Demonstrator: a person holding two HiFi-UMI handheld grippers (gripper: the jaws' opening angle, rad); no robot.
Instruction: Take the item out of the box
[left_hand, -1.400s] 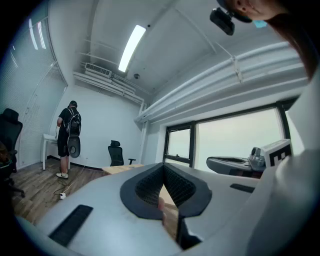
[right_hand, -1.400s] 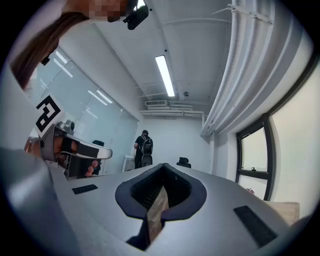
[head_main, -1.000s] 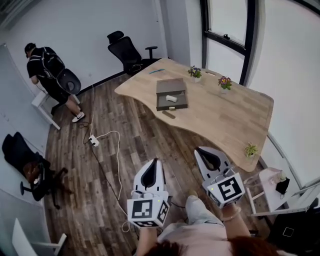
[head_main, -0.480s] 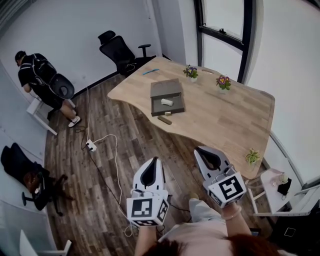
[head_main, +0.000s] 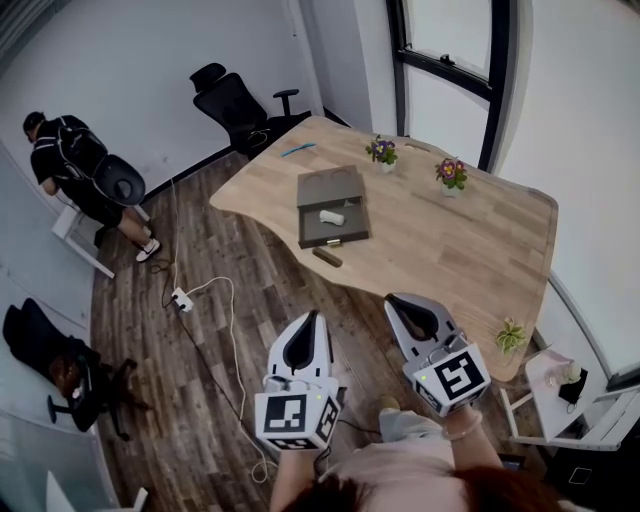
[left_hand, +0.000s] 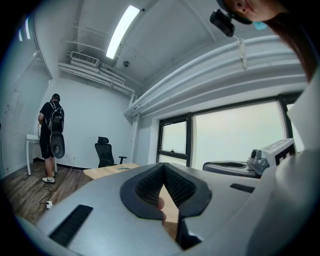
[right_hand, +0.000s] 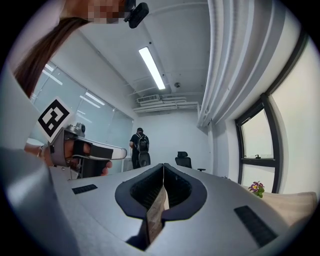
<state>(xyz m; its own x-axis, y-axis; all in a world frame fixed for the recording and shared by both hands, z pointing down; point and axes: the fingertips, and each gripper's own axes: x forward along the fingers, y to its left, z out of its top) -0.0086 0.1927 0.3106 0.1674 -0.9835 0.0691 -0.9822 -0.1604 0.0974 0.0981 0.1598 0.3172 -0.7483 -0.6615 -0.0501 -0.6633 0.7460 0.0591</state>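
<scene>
**Head view.** My left tongs (head_main: 308, 325) and right tongs (head_main: 400, 305) hang above the wood-plank floor (head_main: 200, 330), well apart from the pale wooden bench (head_main: 460, 240) with its wavy edge. Each pair is closed tip to tip. The ribbed black pads meet in a teardrop outline with nothing gripped between them. The item (head_main: 332, 216), a small white rounded piece, lies inside the flat, dark-grey open box (head_main: 326, 186) on the bench. A short dark bar (head_main: 327, 257) rests just beside the box.
</scene>
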